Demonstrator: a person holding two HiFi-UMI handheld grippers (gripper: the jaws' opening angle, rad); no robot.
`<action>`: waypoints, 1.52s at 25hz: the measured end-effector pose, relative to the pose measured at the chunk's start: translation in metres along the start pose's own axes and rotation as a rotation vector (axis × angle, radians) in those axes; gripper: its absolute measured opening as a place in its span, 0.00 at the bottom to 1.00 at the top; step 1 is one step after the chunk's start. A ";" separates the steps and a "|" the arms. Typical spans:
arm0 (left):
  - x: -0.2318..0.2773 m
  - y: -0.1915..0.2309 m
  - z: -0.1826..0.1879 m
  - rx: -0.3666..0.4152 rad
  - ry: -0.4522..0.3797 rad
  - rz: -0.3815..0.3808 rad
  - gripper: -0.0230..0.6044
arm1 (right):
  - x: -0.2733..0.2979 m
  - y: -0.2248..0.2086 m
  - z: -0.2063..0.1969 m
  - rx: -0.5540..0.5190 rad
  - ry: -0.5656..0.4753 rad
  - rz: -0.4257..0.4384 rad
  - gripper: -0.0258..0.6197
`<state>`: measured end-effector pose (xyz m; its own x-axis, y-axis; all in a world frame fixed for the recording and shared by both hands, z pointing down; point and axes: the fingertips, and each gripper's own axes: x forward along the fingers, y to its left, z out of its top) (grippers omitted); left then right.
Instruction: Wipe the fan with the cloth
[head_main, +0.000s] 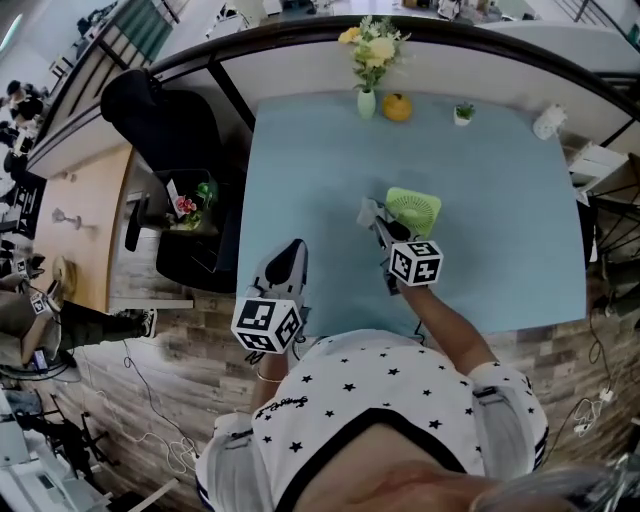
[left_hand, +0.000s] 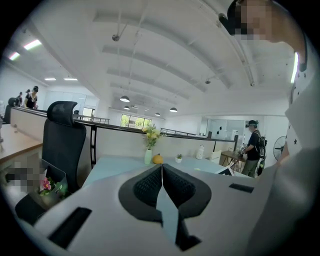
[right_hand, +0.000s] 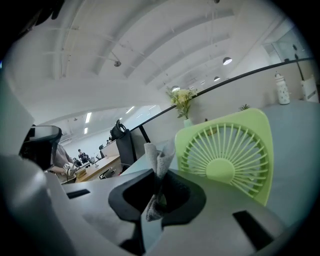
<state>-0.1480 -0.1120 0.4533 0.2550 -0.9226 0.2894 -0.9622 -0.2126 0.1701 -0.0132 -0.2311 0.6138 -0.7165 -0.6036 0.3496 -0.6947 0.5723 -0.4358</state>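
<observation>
A small light-green fan (head_main: 414, 211) stands on the pale blue table (head_main: 320, 180), a little right of centre; its round grille (right_hand: 227, 157) fills the right of the right gripper view. My right gripper (head_main: 384, 228) is shut on a grey cloth (right_hand: 159, 159), which sticks up between the jaws just left of the fan; the cloth (head_main: 369, 211) lies beside the fan's left edge. My left gripper (head_main: 290, 262) hangs over the table's near-left edge with its jaws shut and nothing between them (left_hand: 161, 176).
At the table's far edge stand a vase of flowers (head_main: 370, 62), an orange fruit (head_main: 397, 107), a tiny potted plant (head_main: 463, 113) and a white bottle (head_main: 548, 121). A black office chair (head_main: 165, 130) sits left of the table. People stand in the background.
</observation>
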 end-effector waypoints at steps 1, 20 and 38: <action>0.000 0.001 -0.001 -0.001 0.001 0.000 0.09 | 0.000 -0.004 -0.001 0.009 0.000 -0.011 0.09; 0.049 -0.051 -0.002 0.038 0.038 -0.199 0.09 | -0.079 -0.095 0.009 0.085 -0.105 -0.271 0.09; 0.043 -0.047 -0.003 0.041 0.042 -0.196 0.09 | -0.082 -0.063 0.022 -0.091 -0.111 -0.211 0.09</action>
<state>-0.0910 -0.1407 0.4608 0.4411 -0.8479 0.2940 -0.8965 -0.4010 0.1886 0.0908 -0.2300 0.5944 -0.5470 -0.7695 0.3297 -0.8347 0.4713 -0.2847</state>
